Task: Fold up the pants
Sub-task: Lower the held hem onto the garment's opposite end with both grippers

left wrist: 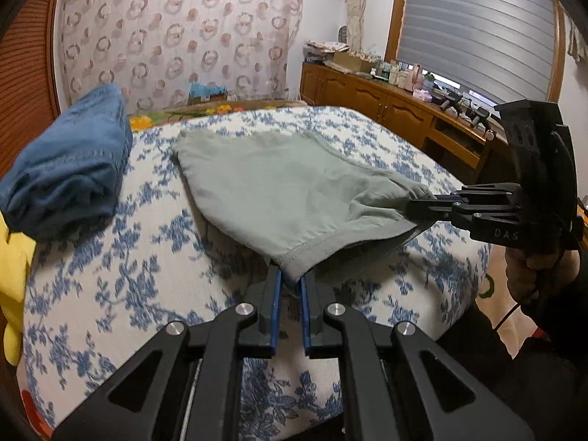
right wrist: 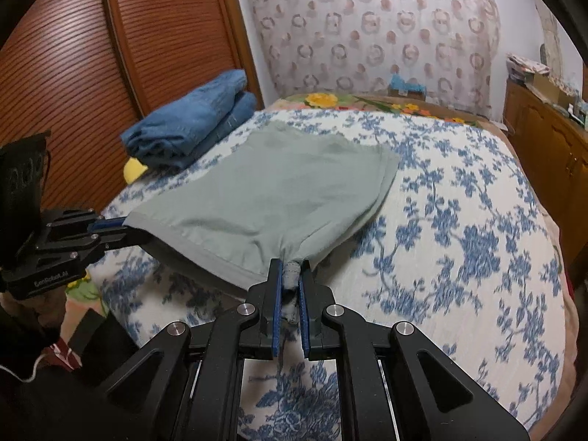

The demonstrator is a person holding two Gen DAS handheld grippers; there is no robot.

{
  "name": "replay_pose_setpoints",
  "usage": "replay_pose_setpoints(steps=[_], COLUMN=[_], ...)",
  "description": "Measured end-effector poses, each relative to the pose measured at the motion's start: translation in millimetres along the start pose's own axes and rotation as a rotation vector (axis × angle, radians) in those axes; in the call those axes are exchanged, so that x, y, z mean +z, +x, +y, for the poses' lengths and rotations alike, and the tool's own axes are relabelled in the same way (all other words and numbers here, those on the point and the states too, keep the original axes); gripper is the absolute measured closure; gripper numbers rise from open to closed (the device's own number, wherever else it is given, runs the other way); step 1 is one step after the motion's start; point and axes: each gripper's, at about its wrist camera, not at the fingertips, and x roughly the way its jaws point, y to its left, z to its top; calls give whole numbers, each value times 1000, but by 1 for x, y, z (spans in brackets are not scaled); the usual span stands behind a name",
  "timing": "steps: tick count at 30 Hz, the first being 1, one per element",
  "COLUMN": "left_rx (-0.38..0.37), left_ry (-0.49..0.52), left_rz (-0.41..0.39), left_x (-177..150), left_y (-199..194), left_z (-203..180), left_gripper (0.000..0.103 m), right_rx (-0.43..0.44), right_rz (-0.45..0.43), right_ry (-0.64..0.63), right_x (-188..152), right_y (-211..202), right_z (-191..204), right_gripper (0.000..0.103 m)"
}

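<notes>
Pale green pants (left wrist: 279, 187) lie doubled over on the blue-flowered bed cover, far end flat, near hemmed edge lifted off the bed. My left gripper (left wrist: 290, 275) is shut on the near left corner of that edge. My right gripper (right wrist: 291, 273) is shut on the other near corner, where the cloth bunches between the blue pads. Each gripper shows in the other's view: the right gripper (left wrist: 422, 205) at the right, the left gripper (right wrist: 114, 229) at the left. The green pants (right wrist: 272, 194) stretch between both grips.
Folded blue jeans (left wrist: 70, 169) sit at the bed's far left, the same blue jeans (right wrist: 191, 125) beside a wooden louvred door (right wrist: 73, 55). A yellow soft toy (left wrist: 11, 275) lies at the left edge. A wooden cabinet (left wrist: 386, 103) with clutter runs along the right wall.
</notes>
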Motion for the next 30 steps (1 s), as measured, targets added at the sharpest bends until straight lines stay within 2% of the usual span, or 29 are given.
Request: replay_pose_setpoints(steps=[9, 30], left_rx=[-8, -25], left_ry=[-9, 10], left_rz=[24, -100], left_x=[-11, 16], left_y=[6, -40], left_z=[-3, -7], left_gripper=[97, 97], right_rx=[4, 27], right_rz=[35, -70], right_ry=[24, -8], right_x=[-17, 0], right_y=[9, -38], right_z=[-3, 14], right_gripper=[98, 98])
